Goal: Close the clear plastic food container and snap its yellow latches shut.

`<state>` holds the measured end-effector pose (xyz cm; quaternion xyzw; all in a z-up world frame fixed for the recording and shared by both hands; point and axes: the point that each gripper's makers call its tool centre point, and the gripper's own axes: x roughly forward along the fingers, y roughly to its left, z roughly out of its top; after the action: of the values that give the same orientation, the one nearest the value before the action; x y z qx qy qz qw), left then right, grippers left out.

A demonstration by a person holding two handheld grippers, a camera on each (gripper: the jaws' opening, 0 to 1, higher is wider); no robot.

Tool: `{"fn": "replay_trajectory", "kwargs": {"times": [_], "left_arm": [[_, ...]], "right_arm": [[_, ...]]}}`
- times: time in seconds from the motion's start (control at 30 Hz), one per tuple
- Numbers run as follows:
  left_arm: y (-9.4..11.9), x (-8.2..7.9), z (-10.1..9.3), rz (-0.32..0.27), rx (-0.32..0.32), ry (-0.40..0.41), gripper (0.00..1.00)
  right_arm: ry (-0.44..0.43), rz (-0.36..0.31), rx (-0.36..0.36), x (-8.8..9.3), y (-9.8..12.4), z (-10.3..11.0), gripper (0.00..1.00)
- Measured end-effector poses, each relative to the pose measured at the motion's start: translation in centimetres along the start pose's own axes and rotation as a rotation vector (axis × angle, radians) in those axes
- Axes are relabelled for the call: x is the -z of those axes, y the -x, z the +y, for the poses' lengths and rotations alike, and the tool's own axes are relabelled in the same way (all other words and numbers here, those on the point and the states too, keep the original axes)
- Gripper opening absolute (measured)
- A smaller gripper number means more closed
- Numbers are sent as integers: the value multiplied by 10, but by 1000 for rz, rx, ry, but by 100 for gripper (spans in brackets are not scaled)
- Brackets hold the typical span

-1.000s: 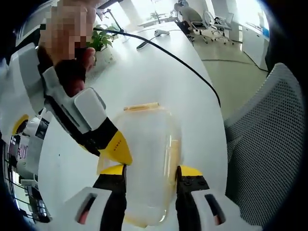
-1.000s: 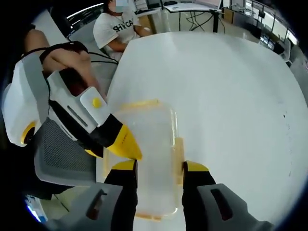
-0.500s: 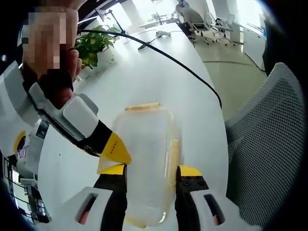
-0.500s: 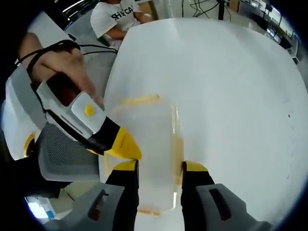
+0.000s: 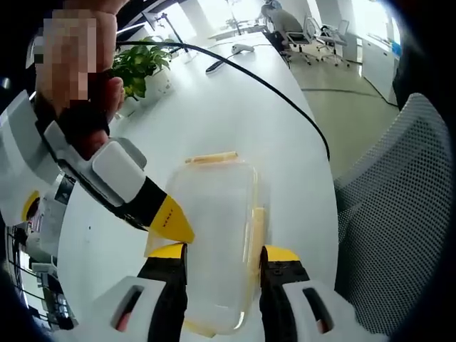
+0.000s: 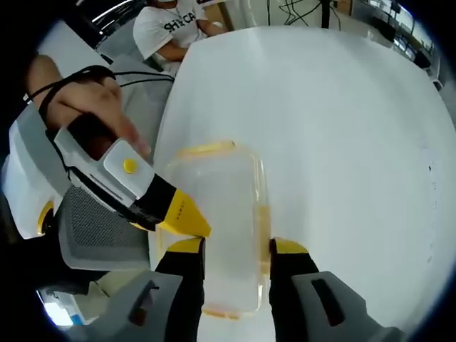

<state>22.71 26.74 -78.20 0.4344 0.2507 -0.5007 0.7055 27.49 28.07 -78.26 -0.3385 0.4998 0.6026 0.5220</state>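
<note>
A clear plastic container (image 5: 214, 228) with its lid on lies lengthwise on the white table (image 5: 214, 107). Yellow latches show at its far end (image 5: 210, 157) and along its right side (image 5: 256, 228). My left gripper (image 5: 224, 260) is open, its yellow-tipped jaws astride the container's near end. The right gripper (image 5: 171, 221) comes in from the left, and its yellow tip rests at the container's left edge. In the right gripper view the same container (image 6: 221, 214) lies between the open jaws of my right gripper (image 6: 237, 253). There the left gripper (image 6: 183, 216) meets the container's left edge.
A black cable (image 5: 271, 89) crosses the table beyond the container, and a potted plant (image 5: 139, 60) stands at the far left. A grey mesh chair (image 5: 399, 214) is close by at the table's right edge. A seated person in a white shirt (image 6: 174, 35) is beyond the table.
Both views shifted a little with the hands. The container stays in place, and both grippers hold their spots around it with the same jaw spacing.
</note>
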Motion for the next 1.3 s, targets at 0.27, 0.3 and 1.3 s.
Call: {"fn": "replay_trajectory", "kwargs": {"times": [0.27,0.3,1.3], "left_arm": [[0,0,0,2,-2,-7,35],[0,-1,0,3,-2,-8,35],[10,-9,-21,-7,198,104,96]], "right_arm": [[-6,-26,6,-1,0,-3,33],[-10,-32,8,0,1,-2,33],[48,-353,203,-1,14,15,88]]}}
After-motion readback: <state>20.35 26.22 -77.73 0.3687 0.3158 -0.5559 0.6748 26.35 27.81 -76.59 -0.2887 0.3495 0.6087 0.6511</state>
